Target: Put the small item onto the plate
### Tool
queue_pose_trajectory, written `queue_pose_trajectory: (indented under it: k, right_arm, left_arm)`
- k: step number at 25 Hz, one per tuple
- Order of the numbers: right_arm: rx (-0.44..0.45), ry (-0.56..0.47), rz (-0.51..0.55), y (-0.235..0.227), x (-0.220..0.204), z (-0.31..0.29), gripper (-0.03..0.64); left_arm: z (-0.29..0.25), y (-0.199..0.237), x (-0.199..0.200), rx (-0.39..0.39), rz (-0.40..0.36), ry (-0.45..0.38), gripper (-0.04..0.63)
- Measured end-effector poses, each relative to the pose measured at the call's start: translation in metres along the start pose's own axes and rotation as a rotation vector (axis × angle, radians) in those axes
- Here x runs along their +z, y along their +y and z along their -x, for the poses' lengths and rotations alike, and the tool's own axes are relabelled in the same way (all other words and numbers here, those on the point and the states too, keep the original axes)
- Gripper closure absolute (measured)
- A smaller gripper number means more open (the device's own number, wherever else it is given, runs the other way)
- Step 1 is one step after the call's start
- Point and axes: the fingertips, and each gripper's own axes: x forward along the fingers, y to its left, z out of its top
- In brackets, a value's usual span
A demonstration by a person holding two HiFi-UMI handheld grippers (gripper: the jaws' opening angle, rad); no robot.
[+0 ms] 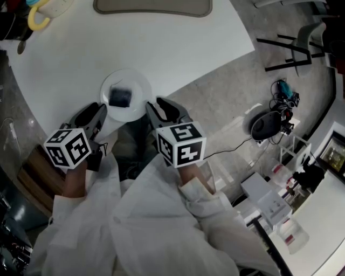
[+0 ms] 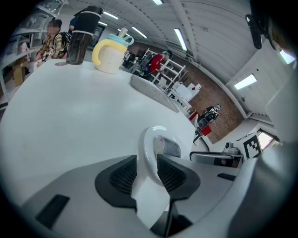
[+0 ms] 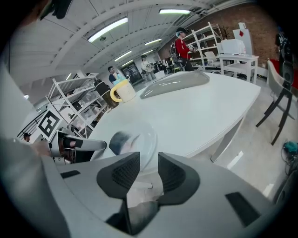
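Lying beyond plate: mat (cup leftward).

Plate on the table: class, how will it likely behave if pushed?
The plate looks smooth and glossy, so it would probably slide easily. It sits close to the table edge, so it might fall and break. The dark item may shift.

small item blurred, mat cropped
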Motion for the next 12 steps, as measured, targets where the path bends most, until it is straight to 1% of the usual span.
queue_pose_trajectory:
  k: [2, 7, 12]
  right_arm:
    - [0.005, 0.003, 0.0, 0.0025, 0.0011, 0.001, 0.508]
    - [0.016, 0.029, 0.01, 0.0059, -0.0041, -0.0034, 0.508]
    - [0.018, 0.036, -0.002, 0.0045, -0.0064, -0.0082, 0.508]
  left_arm:
    - [0.002, -0.001, 0.0009, -0.003, 0.013, 0.003, 0.476]
    - [-0.0008, -0.0039, 0.0008, 0.0, 0.008, 0.01, 0.476]
    - [-0.0055, -0.0016, -0.0009, -0.002, 0.014, 0.03, 0.474]
